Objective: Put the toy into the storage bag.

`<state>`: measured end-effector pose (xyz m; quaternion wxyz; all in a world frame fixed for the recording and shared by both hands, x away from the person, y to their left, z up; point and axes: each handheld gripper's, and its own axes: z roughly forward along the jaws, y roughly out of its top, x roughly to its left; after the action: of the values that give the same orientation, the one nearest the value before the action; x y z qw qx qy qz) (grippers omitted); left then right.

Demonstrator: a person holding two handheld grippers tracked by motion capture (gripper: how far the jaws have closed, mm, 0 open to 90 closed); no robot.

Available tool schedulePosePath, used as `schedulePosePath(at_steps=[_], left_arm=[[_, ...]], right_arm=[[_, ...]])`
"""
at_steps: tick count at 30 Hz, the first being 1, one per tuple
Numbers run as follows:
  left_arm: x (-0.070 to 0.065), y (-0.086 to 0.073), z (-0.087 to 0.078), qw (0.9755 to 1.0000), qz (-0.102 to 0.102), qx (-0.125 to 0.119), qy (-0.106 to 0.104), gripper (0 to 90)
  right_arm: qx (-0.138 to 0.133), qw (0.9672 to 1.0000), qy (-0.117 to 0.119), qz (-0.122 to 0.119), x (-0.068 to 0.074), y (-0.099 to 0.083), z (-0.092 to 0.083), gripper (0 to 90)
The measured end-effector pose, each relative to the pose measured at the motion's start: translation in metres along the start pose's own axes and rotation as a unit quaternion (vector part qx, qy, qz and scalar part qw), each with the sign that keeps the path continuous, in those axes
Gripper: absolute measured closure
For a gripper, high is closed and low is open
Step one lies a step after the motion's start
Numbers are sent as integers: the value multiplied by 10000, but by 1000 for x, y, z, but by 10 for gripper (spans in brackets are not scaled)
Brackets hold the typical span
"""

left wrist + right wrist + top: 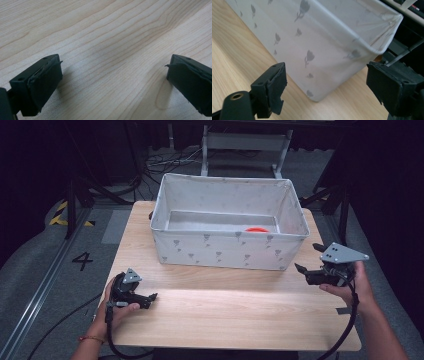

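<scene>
High view: right gripper [306, 261] agape, level beside fabric bin [227, 247] corner

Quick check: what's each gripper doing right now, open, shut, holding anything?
Left gripper: open, holding nothing, low over the bare table.
Right gripper: open, holding nothing, pointed at a corner of the fabric bin.

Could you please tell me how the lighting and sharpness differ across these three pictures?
High view: dim surroundings, a bright band across the wooden table. Left gripper view: table grain sharp, soft shadows beside the near jaws. Right gripper view: the fabric bin slightly soft and washed out, its tulip print blurred.
</scene>
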<state>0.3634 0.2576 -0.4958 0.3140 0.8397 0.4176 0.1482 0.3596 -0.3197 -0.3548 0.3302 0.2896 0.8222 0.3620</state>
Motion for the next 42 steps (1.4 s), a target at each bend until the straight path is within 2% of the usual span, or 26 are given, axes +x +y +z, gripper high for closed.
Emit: schedulePosePath(at_steps=[7, 10, 13, 17, 23, 37, 42], left_arm=[[0, 0, 0, 10000, 6, 1, -6, 5], [0, 0, 0, 10000, 0, 1, 2, 5], [0, 0, 0, 10000, 0, 0, 2, 5], [0, 0, 0, 10000, -1, -1, 3, 5], [0, 0, 0, 10000, 0, 0, 3, 5], [0, 0, 0, 10000, 0, 0, 1, 5], [0, 0, 0, 10000, -1, 0, 2, 5]], right_arm=[[405, 9991, -11, 85, 17, -29, 13, 169], [531, 9984, 23, 205, 22, -45, 19, 169], [640, 9976, 58, 263, 26, -55, 24, 169], [814, 9961, -23, 339, 29, -72, 30, 169], [864, 9948, 26, 542, 32, -97, 32, 170], [914, 9883, 57, 1216, 31, -140, 27, 183], [922, 9819, -18, 1655, 30, -152, 29, 158]])
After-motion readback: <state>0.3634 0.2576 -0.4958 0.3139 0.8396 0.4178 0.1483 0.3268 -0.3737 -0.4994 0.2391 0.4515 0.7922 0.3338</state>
